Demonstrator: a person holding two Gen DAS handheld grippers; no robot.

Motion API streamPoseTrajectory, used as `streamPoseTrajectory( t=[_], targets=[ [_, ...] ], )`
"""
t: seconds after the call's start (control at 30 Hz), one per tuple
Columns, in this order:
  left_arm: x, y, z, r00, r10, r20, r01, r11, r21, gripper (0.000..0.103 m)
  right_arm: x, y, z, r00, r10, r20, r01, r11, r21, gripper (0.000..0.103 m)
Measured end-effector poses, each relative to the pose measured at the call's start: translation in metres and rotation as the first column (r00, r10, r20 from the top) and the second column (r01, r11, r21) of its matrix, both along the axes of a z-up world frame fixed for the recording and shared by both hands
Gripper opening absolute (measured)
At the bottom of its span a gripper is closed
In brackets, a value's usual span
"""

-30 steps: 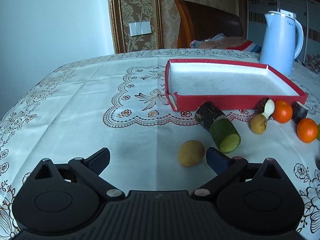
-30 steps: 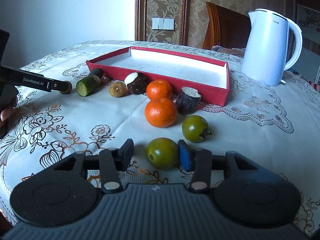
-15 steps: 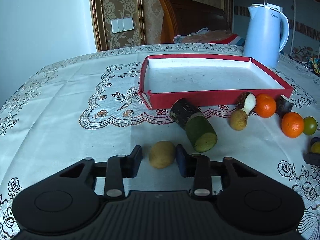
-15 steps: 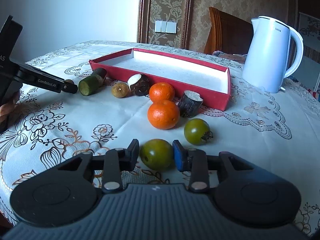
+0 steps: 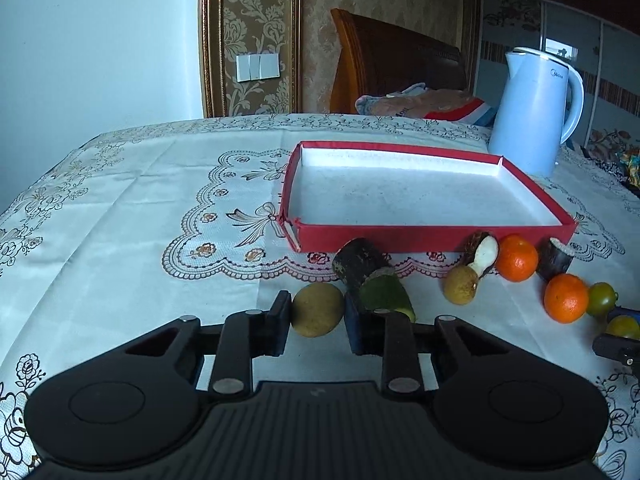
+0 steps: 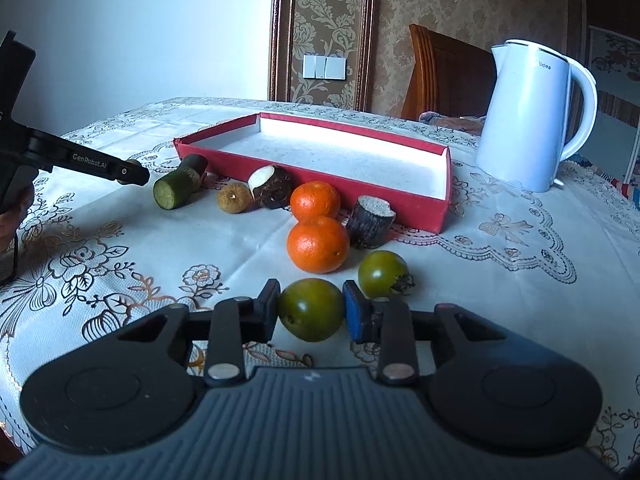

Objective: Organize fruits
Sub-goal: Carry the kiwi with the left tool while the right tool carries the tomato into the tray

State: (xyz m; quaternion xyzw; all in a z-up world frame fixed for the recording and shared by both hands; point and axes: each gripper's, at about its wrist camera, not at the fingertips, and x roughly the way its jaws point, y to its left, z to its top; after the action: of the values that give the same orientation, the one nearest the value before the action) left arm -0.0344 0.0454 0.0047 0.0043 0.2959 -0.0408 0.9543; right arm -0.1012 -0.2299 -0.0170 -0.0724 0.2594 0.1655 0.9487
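The left gripper (image 5: 318, 320) has its jaws pinching a round, yellow-brown fruit (image 5: 317, 310) with matte skin, both pads pressed to its sides; this fruit sits just in front of the near left corner of the shallow red cardboard tray with a white floor (image 5: 436, 231). The jaws have just been closing onto it. The right gripper (image 6: 310, 312) likewise pinches a round, glossy dark-green tomato (image 6: 311, 309), which lies well in front of the tray's near wall, on the lace-patterned white tablecloth (image 6: 120, 240). Whether either fruit has left the cloth I cannot tell.

Outward from the green tomato, nearer the tray, lie a second green tomato (image 6: 383, 274), two bright orange tangerines (image 6: 318, 244), a dark bark-skinned stub with a pale cut top (image 6: 370, 220), a dark-skinned piece with a white cut face (image 6: 270, 186), a small brown round fruit (image 6: 234, 198) and a green cut cylinder (image 6: 180, 188), all strung along the tray's near wall. A white electric kettle (image 6: 534, 116) stands beyond the tray's far right corner.

The tray holds nothing, so by my reading the sorting has barely begun: two pieces are gripped, none is placed, and seven more wait on the cloth.
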Motion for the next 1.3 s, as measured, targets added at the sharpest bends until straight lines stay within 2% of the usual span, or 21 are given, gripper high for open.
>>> streamPoseTrajectory(
  t=[0.3,0.5,0.87,1.03,1.3],
  targets=[
    [0.031,-0.034,0.009,0.998,-0.055,0.002,0.055,0.998,-0.033,0.027,0.033,0.000,0.032,0.994,-0.061,0.090,0.057,0.997,0.042,0.031],
    [0.045,-0.057,0.010,0.997,-0.076,0.007,0.077,0.996,-0.047,0.027,0.060,-0.001,0.042,0.988,-0.115,0.104,0.107,0.991,0.081,0.031],
    [0.079,-0.080,0.009,0.998,-0.067,0.004,0.067,0.996,-0.063,0.028,0.119,0.002,0.036,0.979,-0.192,0.065,0.185,0.978,0.095,0.031],
    [0.102,-0.081,0.009,1.000,-0.024,0.005,0.024,0.999,-0.045,0.028,0.159,0.001,0.033,0.974,-0.225,-0.007,0.225,0.968,0.113,0.031],
    [0.148,-0.082,0.008,0.999,0.031,-0.022,-0.031,0.999,-0.031,0.028,0.211,0.010,0.027,0.961,-0.270,-0.055,0.274,0.959,0.074,0.032]
  ],
)
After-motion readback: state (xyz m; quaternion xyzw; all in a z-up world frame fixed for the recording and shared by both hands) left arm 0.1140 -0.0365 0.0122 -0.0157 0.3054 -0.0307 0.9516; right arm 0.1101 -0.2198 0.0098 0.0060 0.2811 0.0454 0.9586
